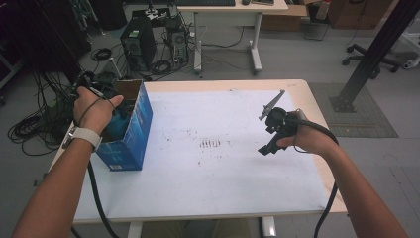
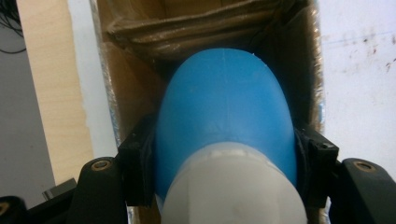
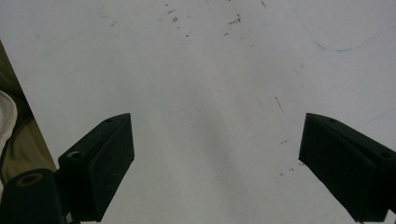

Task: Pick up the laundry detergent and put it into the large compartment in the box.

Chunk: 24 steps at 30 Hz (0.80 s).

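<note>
Your left gripper point(image 2: 224, 186) is clamped on a blue bottle point(image 2: 224, 116) with a white cap point(image 2: 233, 191); the pads press its two sides just above the cap, and the rounded bottom end points away from you, down into the open blue box point(image 1: 133, 134). The long axis of the bottle runs along the jaws, in line with the depth of the box; this is the relation that matters, because the brown walls point(image 2: 135, 88) stand close on both sides and the folded flaps point(image 2: 187, 28) lie ahead of it. I judge that a straight push along this axis will seat the bottle; a tilt could catch it on a wall. Your right gripper point(image 1: 271, 133) hangs wide open and empty over the white table cover point(image 3: 210, 70), well apart from the box; the left hand point(image 1: 94, 111) is clearly the nearer one.
</note>
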### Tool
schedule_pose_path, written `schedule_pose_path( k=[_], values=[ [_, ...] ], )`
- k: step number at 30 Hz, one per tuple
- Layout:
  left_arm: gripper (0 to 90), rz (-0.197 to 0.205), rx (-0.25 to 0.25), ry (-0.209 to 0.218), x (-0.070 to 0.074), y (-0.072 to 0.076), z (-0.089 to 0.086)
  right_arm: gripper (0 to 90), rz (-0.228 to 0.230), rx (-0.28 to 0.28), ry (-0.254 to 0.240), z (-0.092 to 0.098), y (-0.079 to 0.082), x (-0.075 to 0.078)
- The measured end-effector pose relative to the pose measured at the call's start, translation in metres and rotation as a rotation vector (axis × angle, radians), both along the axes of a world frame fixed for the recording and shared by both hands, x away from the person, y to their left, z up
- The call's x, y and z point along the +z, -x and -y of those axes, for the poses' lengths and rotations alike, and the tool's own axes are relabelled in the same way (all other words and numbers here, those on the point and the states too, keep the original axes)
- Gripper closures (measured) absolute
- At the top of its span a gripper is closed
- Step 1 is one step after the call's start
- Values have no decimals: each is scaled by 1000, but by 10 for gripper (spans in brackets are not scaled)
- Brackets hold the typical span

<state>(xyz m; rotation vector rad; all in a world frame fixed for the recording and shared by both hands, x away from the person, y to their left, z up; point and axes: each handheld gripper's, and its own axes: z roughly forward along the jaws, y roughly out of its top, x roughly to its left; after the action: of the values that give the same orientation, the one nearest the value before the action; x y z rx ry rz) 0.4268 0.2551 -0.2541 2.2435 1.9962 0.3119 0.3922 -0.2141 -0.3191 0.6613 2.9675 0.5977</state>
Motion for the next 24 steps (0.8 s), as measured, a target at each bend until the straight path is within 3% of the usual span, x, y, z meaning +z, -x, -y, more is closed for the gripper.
schedule_pose_path(
  k=[15,24],
  values=[
    [372,-22,-5,3,-21,0,-1,104,-6,-8,2,2,1,-3],
    [372,-28,-2,4,-25,0,-2,104,-6,-3,2,2,0,-3]
  ],
)
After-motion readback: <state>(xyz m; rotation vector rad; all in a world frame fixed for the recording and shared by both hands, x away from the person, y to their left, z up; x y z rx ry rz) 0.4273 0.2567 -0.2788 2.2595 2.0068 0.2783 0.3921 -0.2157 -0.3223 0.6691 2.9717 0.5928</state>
